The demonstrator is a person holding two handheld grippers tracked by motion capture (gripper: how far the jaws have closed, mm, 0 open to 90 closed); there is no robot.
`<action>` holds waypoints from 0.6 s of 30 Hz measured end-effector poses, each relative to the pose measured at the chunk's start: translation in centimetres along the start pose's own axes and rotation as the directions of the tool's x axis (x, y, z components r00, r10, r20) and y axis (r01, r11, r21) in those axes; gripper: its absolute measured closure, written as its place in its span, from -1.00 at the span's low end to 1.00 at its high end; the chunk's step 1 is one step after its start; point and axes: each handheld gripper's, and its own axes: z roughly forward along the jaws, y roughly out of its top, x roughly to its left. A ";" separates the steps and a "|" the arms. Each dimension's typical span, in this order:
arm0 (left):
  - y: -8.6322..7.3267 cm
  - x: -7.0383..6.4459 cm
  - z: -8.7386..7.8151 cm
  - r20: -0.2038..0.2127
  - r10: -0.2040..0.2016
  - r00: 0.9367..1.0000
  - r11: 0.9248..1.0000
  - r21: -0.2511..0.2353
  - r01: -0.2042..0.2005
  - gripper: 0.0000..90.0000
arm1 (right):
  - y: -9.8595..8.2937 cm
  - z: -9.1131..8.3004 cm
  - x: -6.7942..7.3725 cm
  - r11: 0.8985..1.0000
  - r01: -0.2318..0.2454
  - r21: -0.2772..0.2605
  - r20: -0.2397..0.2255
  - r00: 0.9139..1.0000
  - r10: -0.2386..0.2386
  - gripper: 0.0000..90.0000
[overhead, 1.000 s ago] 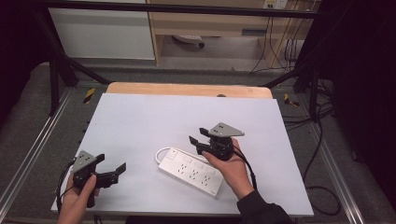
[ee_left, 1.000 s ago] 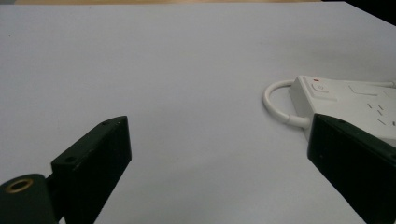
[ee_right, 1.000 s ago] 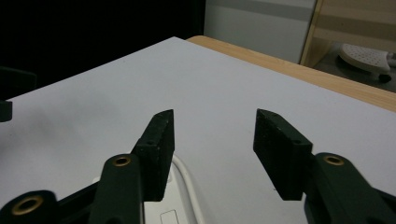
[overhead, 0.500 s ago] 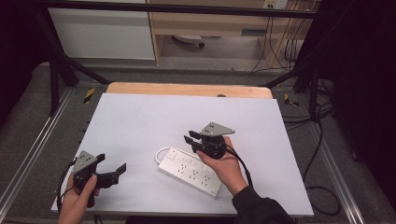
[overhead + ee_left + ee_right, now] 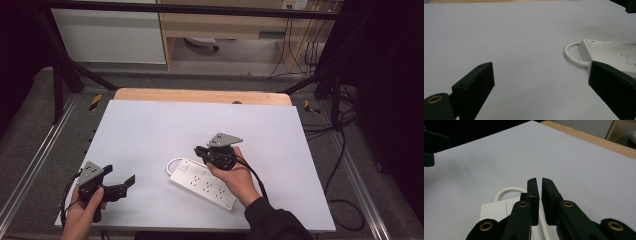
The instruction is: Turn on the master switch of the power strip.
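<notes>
My right claw (image 5: 200, 150) is hovering with its jaws nearly closed, only a thin slit between them and nothing gripped, right over the far-left end of the white rectangular plastic power strip (image 5: 202, 182). In the right gripper view the right claw (image 5: 539, 185) is pointing out past that end, and the strip's white looped cord (image 5: 507, 191) is curling just below and left of the jaw tips. So the switch end and the cord loop are lying directly under and slightly ahead of me, while the strip's body is running back beneath my hand.

The strip is lying flat near the middle of the table (image 5: 150, 125), somewhat toward the near edge, its long axis slanting from far-left down to near-right. It is looking clean and glossy, with rows of sockets along its top and a round switch with a small red mark at the cord end (image 5: 594, 45).

My left claw (image 5: 122, 184) is waiting by the near-left corner, jaws spread wide and empty, facing the strip across bare table, well apart from it. I am judging the right hand far nearer, so the next move falls to it.
</notes>
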 end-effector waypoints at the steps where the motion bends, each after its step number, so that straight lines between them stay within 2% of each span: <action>1: 0.0 0.0 0.0 0.000 0.002 1.000 1.000 -0.001 -0.002 -0.86 | -0.1 0.2 0.0 1.000 -0.004 0.021 -0.002 1.000 0.004 0.95; 11: 0.0 -0.2 0.1 -0.002 0.016 1.000 1.000 -0.002 -0.016 -0.86 | -0.4 1.5 0.8 0.997 -0.003 0.073 -0.034 0.999 0.006 1.00; 18: 0.0 -0.3 0.0 -0.003 0.024 1.000 1.000 -0.002 -0.024 -0.86 | -0.5 2.1 1.2 0.995 -0.013 0.097 -0.030 0.999 0.016 1.00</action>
